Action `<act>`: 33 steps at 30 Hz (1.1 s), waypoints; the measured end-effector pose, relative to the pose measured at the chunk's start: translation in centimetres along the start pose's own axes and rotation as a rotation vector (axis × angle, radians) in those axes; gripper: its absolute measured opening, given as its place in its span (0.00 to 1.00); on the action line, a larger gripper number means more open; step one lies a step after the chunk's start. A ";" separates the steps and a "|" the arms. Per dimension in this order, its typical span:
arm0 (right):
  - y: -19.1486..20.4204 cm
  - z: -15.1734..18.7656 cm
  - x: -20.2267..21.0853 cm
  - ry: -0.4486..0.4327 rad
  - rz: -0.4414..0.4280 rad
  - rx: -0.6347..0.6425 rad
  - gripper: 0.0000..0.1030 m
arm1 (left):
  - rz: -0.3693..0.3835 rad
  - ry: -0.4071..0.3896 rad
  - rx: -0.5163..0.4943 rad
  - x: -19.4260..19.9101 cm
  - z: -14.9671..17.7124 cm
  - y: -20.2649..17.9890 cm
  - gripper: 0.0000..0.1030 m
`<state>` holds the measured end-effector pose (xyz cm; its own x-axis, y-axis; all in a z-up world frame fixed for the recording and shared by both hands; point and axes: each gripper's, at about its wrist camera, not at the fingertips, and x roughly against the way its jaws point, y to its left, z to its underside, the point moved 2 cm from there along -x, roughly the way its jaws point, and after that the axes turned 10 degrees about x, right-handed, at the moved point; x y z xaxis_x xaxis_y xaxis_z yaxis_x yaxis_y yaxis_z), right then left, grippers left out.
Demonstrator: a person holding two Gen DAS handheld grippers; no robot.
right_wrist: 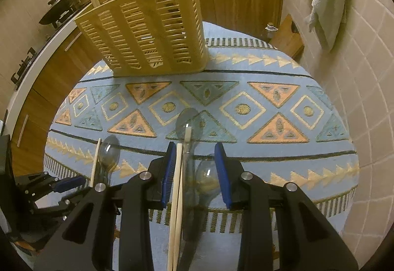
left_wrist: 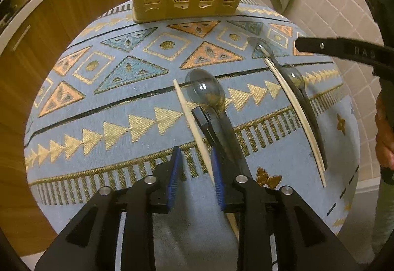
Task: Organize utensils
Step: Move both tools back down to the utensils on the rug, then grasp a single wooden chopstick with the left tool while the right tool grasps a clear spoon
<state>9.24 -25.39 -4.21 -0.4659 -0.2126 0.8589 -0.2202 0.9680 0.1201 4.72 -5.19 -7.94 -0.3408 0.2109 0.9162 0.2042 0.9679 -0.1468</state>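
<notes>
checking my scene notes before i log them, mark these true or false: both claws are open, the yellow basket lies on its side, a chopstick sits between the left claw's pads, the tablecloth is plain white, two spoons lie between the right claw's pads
1. Both the left claw and the right claw are open. True.
2. The yellow basket lies on its side. False: it stands upright.
3. A chopstick runs between the left claw's pads. True.
4. The tablecloth is plain white. False: it is light blue with gold and orange triangles.
5. Two clear spoons lie between the right claw's pads. True, beside a pair of chopsticks.
</notes>
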 end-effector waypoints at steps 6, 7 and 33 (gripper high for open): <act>-0.1 0.0 0.0 0.009 -0.004 0.002 0.28 | -0.113 -0.018 -0.068 -0.2 0.1 -0.9 0.09; -0.1 0.0 0.0 0.013 -0.002 0.003 0.28 | -0.114 -0.020 -0.068 -0.3 0.0 -0.9 0.09; 0.8 -1.8 -6.4 0.236 -0.101 0.016 0.10 | 0.065 -0.143 0.138 3.2 -5.2 3.9 0.03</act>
<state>13.57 -23.07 -8.68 -0.2282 -0.2695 0.9356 -0.2695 0.9409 0.2053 9.19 -1.45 -3.65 -0.4603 0.2811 0.8421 0.1053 0.9591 -0.2626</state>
